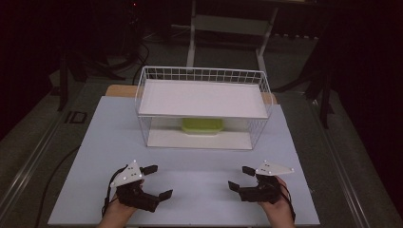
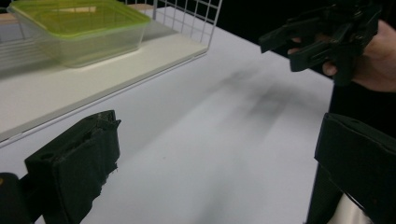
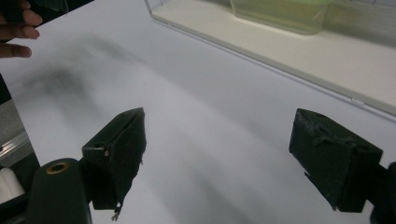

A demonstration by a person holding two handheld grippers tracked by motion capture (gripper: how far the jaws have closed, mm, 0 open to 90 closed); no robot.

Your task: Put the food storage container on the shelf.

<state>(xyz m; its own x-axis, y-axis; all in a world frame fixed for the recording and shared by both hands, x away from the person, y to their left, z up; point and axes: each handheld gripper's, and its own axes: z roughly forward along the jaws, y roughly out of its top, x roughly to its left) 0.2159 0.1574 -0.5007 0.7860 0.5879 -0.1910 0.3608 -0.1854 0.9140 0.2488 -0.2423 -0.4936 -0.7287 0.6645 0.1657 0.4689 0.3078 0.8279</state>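
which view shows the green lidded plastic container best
The left gripper view: the clear plastic container with green lid sits close, lid and walls plain. The high view shows it small under the white wire rack's shelf; the right gripper view cuts off its top.

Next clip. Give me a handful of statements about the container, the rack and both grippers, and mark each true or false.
1. The green-lidded container sits on the lower shelf of the white wire rack. True.
2. The left gripper is shut on the container. False: it is open and holds nothing, resting over the table near its front edge.
3. The right gripper is open. True.
4. The rack's upper shelf carries a stack of plates. False: nothing lies on it.
5. The container's lid is off. False: the green lid is on the container.
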